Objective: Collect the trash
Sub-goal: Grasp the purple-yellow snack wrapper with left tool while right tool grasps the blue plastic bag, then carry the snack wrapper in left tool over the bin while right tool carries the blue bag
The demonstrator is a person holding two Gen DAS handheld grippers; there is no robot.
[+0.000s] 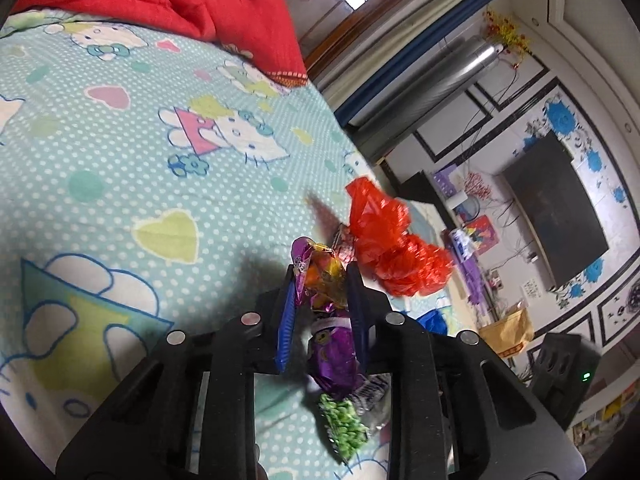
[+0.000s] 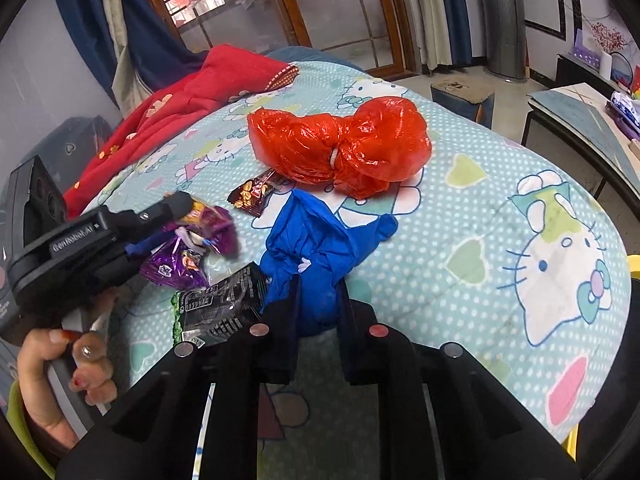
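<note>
- A bed with a teal dotted cartoon-cat cover (image 2: 500, 208) and a red blanket (image 2: 180, 96).
- Wood-framed glass doors (image 2: 280, 4) flanked by blue curtains (image 2: 452, 4).
- A dark television (image 1: 556, 208) on a white wall with blue flower stickers.

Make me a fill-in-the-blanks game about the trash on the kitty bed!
1. The left gripper is shut on a ____ snack wrapper.
2. The right gripper pinches a crumpled ____ plastic bag.
3. The red plastic bag is tied in the middle with a ____ band.
4. The small brown snack packet lies on the ____.

Missing words: purple; blue; white; bed sheet
</note>
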